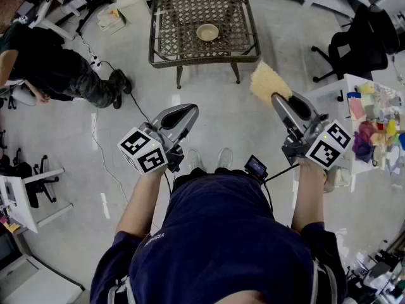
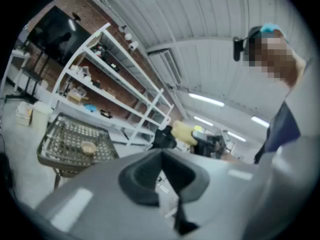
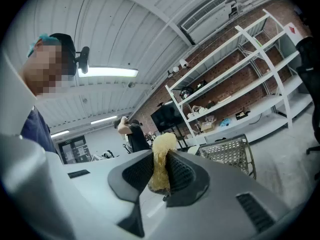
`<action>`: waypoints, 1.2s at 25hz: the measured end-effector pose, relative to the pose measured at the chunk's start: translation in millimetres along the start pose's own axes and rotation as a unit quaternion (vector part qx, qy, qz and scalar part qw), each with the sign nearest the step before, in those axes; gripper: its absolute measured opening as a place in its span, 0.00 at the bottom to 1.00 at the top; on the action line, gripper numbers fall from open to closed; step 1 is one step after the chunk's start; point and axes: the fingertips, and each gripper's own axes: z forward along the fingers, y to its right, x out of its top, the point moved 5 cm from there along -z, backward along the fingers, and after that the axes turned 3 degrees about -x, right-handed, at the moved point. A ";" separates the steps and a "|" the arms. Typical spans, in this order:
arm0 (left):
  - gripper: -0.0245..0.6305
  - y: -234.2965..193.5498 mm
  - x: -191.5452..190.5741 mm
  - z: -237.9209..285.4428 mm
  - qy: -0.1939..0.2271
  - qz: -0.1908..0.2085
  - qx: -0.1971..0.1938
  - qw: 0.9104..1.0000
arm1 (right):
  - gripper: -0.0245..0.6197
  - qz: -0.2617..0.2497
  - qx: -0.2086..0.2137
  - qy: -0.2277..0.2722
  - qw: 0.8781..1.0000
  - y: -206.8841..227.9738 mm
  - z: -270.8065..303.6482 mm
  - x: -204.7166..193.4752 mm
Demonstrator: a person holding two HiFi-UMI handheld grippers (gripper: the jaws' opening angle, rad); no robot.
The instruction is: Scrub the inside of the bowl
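Lattice table (image 1: 177,33) — possibly wicker, round bowl (image 1: 207,32), right claw (image 1: 278,99) pinching fuzzy sponge (image 1: 268,81)

A lattice-topped metal table (image 1: 166,43) stands on the pale floor (image 1: 209,119) toward its far edge. Left of it, by the floor's left edge, a person in dark clothes (image 1: 60,68) crouches; a black cable (image 1: 104,163) runs across the floor from beside their shoes. A pale box (image 1: 112,19) lies near the far left corner. At the right stands a black office chair (image 1: 364,40), and beside it a white tabletop (image 1: 345,87) heaped with coloured cloths (image 1: 366,139). White shelving (image 2: 131,91) lines a brick wall (image 2: 90,14)
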 end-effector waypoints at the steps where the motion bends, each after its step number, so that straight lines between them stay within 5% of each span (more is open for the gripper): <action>1: 0.04 0.4 -1.6 1.6 0.001 -0.001 0.001 1.000 | 0.14 0.000 0.001 -0.001 1.000 1.8 -1.3 -0.7; 17: 0.04 18.7 -14.8 33.1 0.003 0.009 0.020 1.000 | 0.14 0.030 0.029 0.006 0.999 33.0 -25.4 1.4; 30: 0.04 -36.2 -4.0 54.6 0.016 -0.015 0.026 0.999 | 0.14 0.042 0.036 -0.022 0.998 64.2 23.3 4.5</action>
